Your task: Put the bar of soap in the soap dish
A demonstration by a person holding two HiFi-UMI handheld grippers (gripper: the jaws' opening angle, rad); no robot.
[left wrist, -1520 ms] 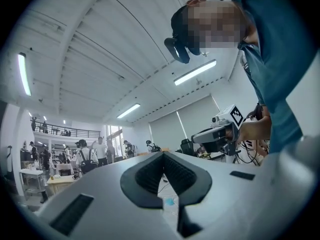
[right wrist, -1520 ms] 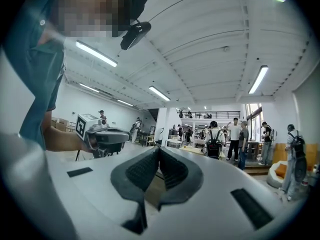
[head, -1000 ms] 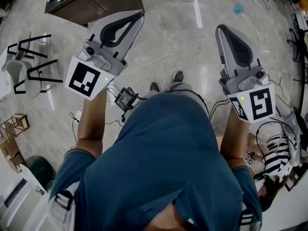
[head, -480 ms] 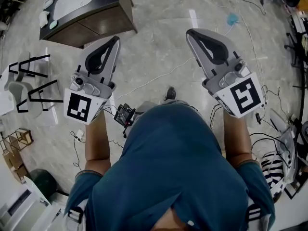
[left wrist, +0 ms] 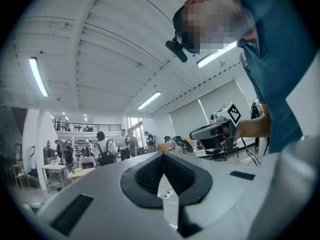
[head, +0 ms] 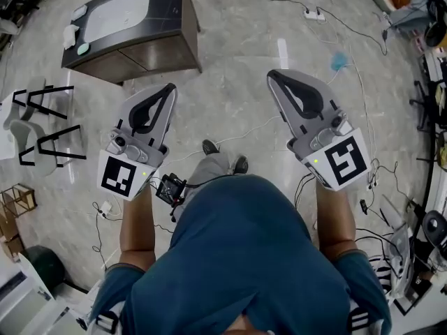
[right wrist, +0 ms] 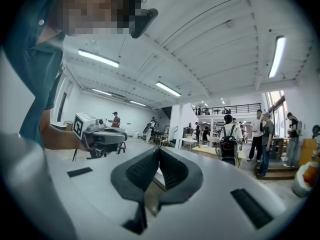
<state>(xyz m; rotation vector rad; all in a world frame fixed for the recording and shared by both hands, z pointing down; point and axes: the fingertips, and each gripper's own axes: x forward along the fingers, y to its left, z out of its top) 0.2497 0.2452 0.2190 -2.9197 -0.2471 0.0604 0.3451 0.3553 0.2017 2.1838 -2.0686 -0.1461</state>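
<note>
A dark cabinet (head: 160, 54) with a white basin (head: 122, 14) stands at the far left in the head view. On its left rim lie a small white thing (head: 70, 35) and a pale green round thing (head: 83, 48), too small to name. My left gripper (head: 170, 89) is held level over the floor, jaws together and empty. My right gripper (head: 274, 77) is level too, shut with nothing in it. Both are well short of the cabinet. In the left gripper view the pads (left wrist: 150, 171) meet at the tip, as the pads (right wrist: 145, 170) do in the right gripper view.
Black-framed chairs (head: 42, 117) stand at the left and cables (head: 230, 135) run over the marble floor, with a power strip (head: 316, 15) farther off. Cluttered equipment lines the right edge. Several people (right wrist: 230, 139) stand far off in the hall.
Both grippers have travelled across the floor, now held lower in the head view. The cabinet with the basin has come fully into view at the upper left.
</note>
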